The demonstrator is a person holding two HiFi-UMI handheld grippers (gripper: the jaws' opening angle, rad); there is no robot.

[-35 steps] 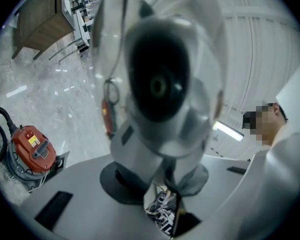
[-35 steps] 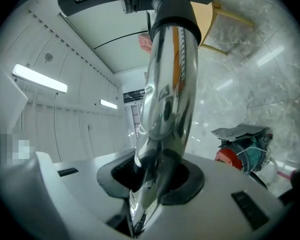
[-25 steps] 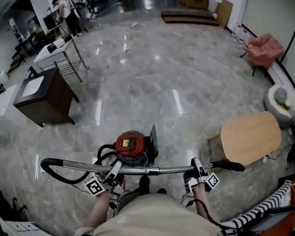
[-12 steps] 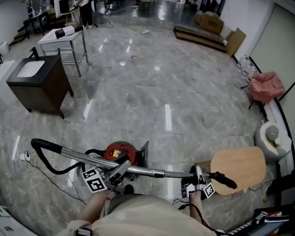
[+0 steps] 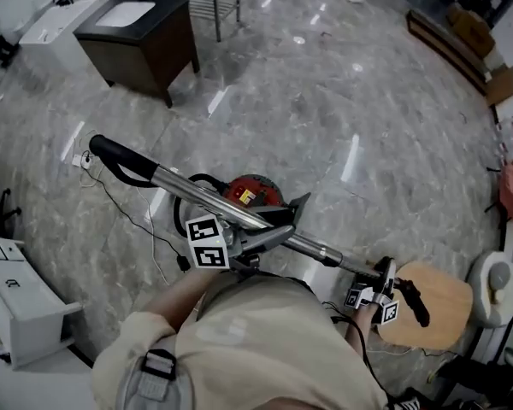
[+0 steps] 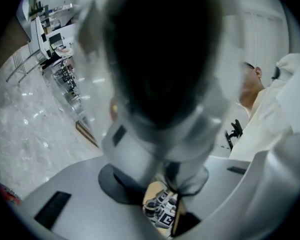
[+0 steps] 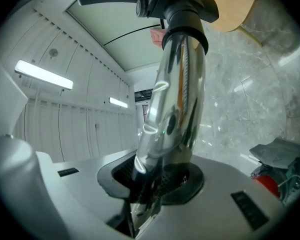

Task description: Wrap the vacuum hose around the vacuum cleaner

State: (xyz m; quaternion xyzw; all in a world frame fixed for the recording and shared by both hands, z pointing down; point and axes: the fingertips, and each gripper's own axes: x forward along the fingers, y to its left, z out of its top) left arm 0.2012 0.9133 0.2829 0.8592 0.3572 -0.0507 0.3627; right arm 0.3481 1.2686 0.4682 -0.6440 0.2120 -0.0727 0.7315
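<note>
Wand clamped in left tool; right tool likewise

Left tongs, centre of head view: jaws clamped across metal wand, marker cube facing camera. Left forearm bare, reaching up from lower left. Right tongs, lower right: jaws clamped on same wand. Right forearm close beside torso.

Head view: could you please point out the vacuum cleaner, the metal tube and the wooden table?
vacuum cleaner (image 5: 255,193), head view, red top.
metal tube (image 5: 179,184), head view, shaft.
wooden table (image 5: 445,316), head view, bare top.
</note>
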